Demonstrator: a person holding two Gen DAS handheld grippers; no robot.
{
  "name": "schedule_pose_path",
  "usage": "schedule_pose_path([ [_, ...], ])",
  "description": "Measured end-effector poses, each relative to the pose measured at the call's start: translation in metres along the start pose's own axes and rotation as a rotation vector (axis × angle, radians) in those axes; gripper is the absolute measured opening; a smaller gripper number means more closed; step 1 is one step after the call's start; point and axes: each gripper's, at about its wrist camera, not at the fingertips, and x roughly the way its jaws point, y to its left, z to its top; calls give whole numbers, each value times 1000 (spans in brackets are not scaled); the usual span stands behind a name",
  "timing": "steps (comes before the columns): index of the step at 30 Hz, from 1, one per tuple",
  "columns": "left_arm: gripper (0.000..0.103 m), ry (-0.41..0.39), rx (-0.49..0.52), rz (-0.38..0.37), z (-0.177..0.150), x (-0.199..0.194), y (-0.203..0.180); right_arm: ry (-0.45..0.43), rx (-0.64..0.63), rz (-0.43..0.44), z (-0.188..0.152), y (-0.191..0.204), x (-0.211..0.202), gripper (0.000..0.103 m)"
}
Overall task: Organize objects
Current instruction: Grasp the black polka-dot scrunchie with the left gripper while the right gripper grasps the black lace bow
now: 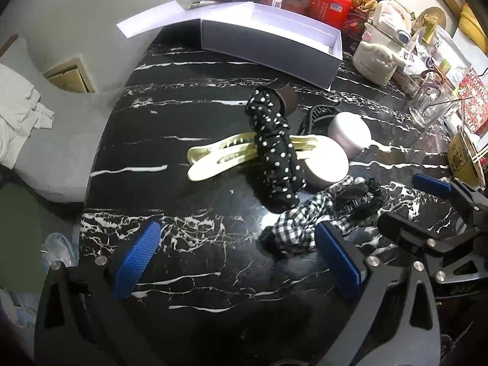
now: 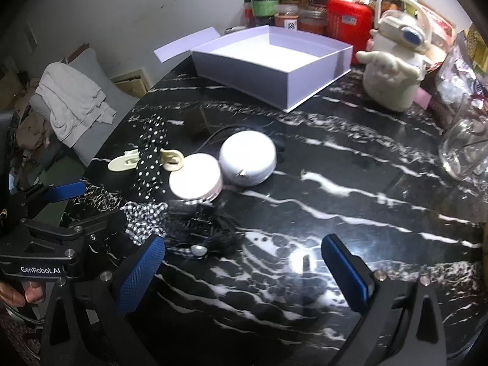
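- The black marble table (image 1: pixel 189 274) with white veining curved away at its left edge; beyond that edge stood a grey chair (image 2: pixel 91 97) draped with pale cloth.
- The left gripper (image 1: pixel 238 262) hung above the near table surface, its blue textured pads spread wide with nothing between them.
- The right gripper (image 2: pixel 244 271) was likewise released, jaws apart over bare, glossy marble, the widest clear stretch of the table.
- A lavender cardboard box (image 2: pixel 317 76), rectangular and open-topped with its flap folded back, sat at the far side, empty inside.
- A cream plastic hair clip (image 1: pixel 219 158) lay mid-table, with a soft black polka-dot scrunchie (image 1: pixel 274 152) draped across it.
- Two smooth round cases (image 2: pixel 195 180) lay touching each other just right of the clip, over a dark comb.
- A black-and-white gingham scrunchie (image 1: pixel 299 225) and a frilly black lace hair tie (image 2: pixel 207 228) lay bunched nearest the grippers.
- Jars (image 2: pixel 286 9), a red container, a cream character-shaped kettle (image 2: pixel 393 70) and a clear glass (image 2: pixel 466 149) crowded the far and right edges.
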Motion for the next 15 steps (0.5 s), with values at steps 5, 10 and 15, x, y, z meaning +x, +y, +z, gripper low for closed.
schedule_pose_path([
  [5, 100, -5, -17, -33, -1, 2, 5, 12, -1, 19, 1, 5, 8, 103],
  [10, 96, -23, -23, -68, 4, 4, 5, 24, 7, 59, 4, 4, 15, 99],
  [15, 86, -16, -13, -109, 12, 10, -2, 41, 30, 116, 6, -2, 20, 81],
])
